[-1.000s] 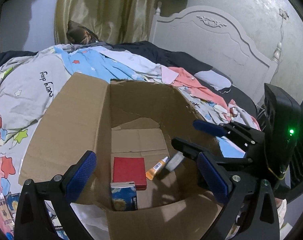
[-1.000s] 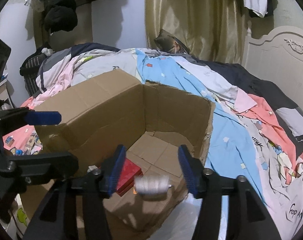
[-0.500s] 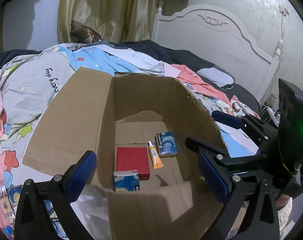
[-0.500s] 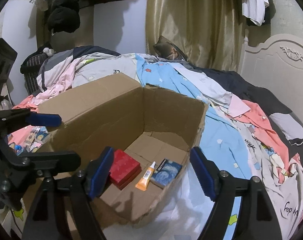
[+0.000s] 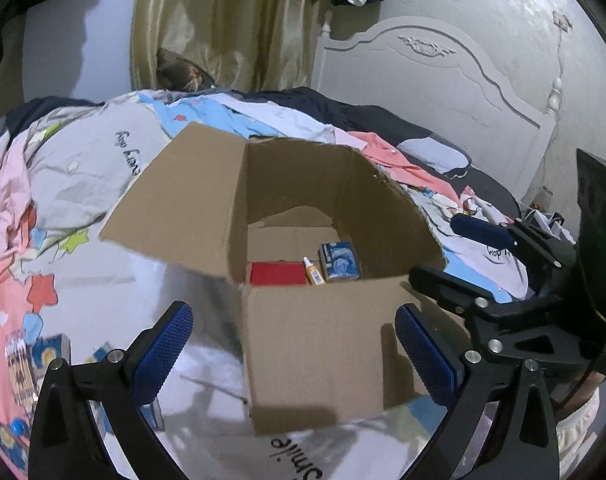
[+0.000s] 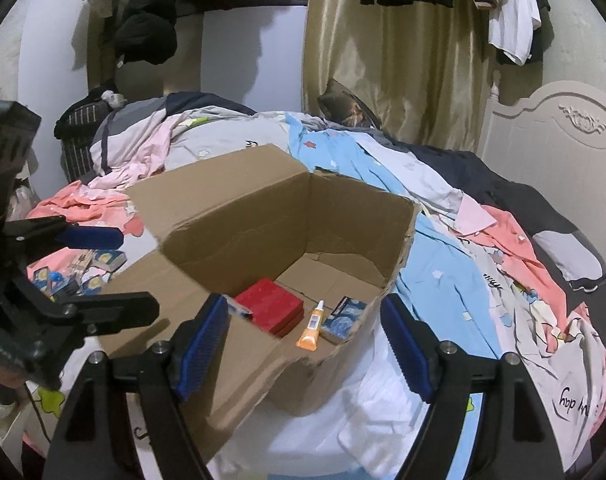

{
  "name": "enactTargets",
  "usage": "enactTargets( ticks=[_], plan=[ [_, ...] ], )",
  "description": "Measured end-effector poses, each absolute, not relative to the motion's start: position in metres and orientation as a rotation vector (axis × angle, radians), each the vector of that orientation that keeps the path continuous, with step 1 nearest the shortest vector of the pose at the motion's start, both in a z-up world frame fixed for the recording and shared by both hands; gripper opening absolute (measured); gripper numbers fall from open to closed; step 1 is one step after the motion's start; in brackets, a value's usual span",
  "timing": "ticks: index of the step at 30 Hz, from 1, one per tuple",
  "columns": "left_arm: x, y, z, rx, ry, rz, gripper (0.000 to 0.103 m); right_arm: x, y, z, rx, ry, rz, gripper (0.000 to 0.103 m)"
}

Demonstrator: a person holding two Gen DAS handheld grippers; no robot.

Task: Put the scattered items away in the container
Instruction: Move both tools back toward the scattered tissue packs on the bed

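Note:
An open cardboard box (image 5: pixel 323 340) (image 6: pixel 239 220) stands on the bed. Inside it lie a red box (image 5: pixel 277 273) (image 6: pixel 271 308), an orange tube (image 5: pixel 313 274) (image 6: pixel 311 330) and a blue patterned box (image 5: pixel 340 266) (image 6: pixel 343 320). Another blue box (image 6: pixel 239 306) peeks out behind my right finger. My left gripper (image 5: pixel 291 344) (image 6: pixel 137 272) hangs open and empty before the box's near wall. My right gripper (image 6: pixel 303 320) (image 5: pixel 435 248) is open and empty at the box's near right corner. Several small blue boxes (image 5: pixel 51 344) (image 6: pixel 107 260) lie scattered on the bedding left of the box.
Crumpled clothes and quilts (image 6: pixel 443 280) cover the bed around the box. A white headboard (image 5: pixel 443 80) stands at the far right, with a gold curtain (image 6: pixel 403 80) behind the bed. Dark clothes (image 6: pixel 143 28) hang at the back left.
The blue patterned box left my right gripper and now lies in the cardboard box beside the tube. The right jaws widened. Both grippers drew back from the box.

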State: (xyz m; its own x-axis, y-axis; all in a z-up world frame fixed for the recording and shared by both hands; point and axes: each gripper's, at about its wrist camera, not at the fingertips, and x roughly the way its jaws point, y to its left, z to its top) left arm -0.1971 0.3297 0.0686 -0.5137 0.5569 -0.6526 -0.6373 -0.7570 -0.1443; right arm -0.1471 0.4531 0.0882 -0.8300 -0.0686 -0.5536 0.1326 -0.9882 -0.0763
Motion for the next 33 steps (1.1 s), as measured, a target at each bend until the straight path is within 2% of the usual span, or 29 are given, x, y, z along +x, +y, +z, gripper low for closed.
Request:
enactTargets(
  ticks=[5, 14, 33],
  plan=[
    [-0.194, 0.314, 0.072, -0.964, 0.053, 2.217, 0.103, -0.138, 0.449, 0.085, 0.887, 0.149, -2.894, 0.076],
    [-0.17, 0.301, 0.077, -0.945, 0.094, 2.269, 0.103, -0.121, 0.44, 0.084, 0.867, 0.099, -2.878, 0.076],
    [-0.156, 0.221, 0.061, -0.974, 0.065, 2.413, 0.103, -0.112, 0.356, 0.082, 0.754, 0.206, -2.765, 0.076]
  ],
)
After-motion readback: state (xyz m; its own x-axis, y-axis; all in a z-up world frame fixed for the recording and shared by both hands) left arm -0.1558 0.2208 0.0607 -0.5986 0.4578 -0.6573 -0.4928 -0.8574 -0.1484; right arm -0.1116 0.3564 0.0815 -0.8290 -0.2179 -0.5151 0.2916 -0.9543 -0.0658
